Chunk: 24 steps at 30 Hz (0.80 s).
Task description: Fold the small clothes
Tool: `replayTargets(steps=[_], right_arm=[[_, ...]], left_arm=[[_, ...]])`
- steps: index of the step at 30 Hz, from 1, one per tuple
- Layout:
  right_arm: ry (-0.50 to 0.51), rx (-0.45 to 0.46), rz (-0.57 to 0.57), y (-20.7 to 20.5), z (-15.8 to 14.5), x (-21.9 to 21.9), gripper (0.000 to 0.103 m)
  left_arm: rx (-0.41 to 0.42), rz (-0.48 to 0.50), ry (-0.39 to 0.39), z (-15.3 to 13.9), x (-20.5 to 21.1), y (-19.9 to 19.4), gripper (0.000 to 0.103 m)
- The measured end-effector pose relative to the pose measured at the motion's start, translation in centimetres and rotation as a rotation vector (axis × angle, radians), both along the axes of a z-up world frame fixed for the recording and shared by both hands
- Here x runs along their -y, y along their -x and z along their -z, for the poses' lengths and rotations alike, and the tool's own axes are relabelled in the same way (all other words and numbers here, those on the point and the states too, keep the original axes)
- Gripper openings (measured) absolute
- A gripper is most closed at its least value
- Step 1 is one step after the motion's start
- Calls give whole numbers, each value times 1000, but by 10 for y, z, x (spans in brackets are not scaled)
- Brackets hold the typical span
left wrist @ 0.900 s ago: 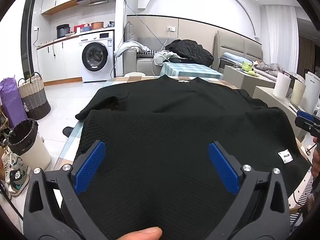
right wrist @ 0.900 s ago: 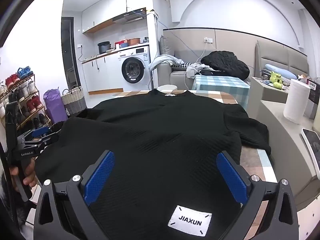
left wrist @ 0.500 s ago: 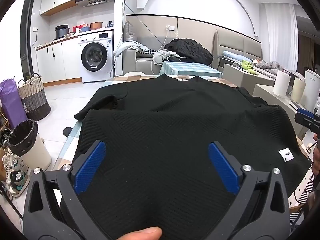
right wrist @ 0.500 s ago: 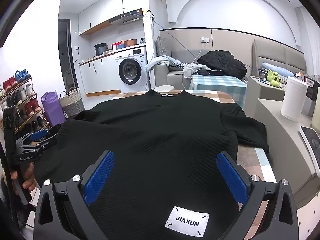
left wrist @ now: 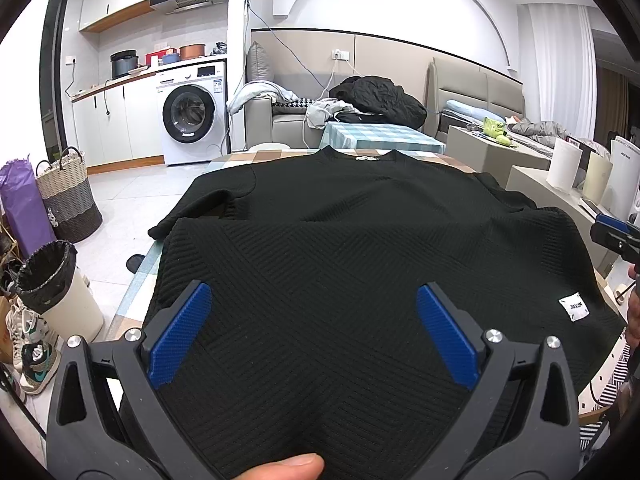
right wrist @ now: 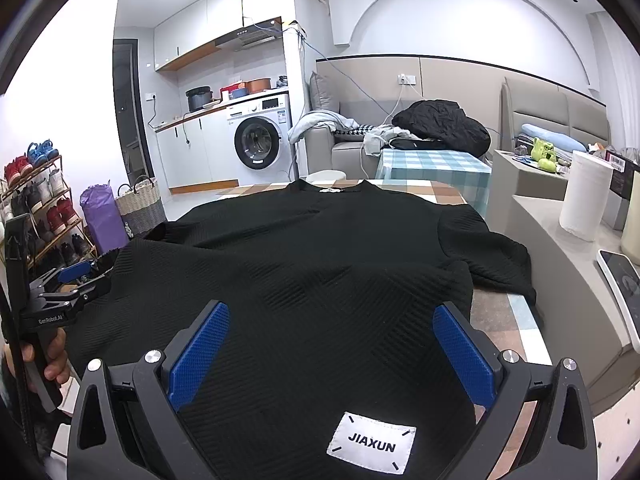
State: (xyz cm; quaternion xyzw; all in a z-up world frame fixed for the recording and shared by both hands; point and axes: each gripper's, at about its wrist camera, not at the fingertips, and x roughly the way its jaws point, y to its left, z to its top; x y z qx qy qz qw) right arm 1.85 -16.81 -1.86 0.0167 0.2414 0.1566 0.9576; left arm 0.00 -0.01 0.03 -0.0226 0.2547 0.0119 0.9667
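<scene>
A black textured short-sleeve top lies flat on the table, collar at the far end, its hem nearest me. It also shows in the right wrist view, with a white JIAXUN label at the hem. My left gripper is open above the hem's left part, blue pads wide apart. My right gripper is open above the hem's right part, over the label. Each gripper appears at the edge of the other's view: the left one, the right one. Neither holds cloth.
The checked table has its right edge near a grey counter with paper rolls. A bin, baskets and shoes stand on the floor to the left. A sofa with clothes and a washing machine stand beyond.
Both grippers stay open; the views have shifted only slightly, with the hem and label a little lower in the frames.
</scene>
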Motion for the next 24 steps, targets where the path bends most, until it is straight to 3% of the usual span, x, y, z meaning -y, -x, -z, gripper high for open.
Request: replayTargets(steps=[24], right_arm=[[8,3,5,1,-1,1,103]], left_arm=[[-2,-1,-6,0,2,1,102]])
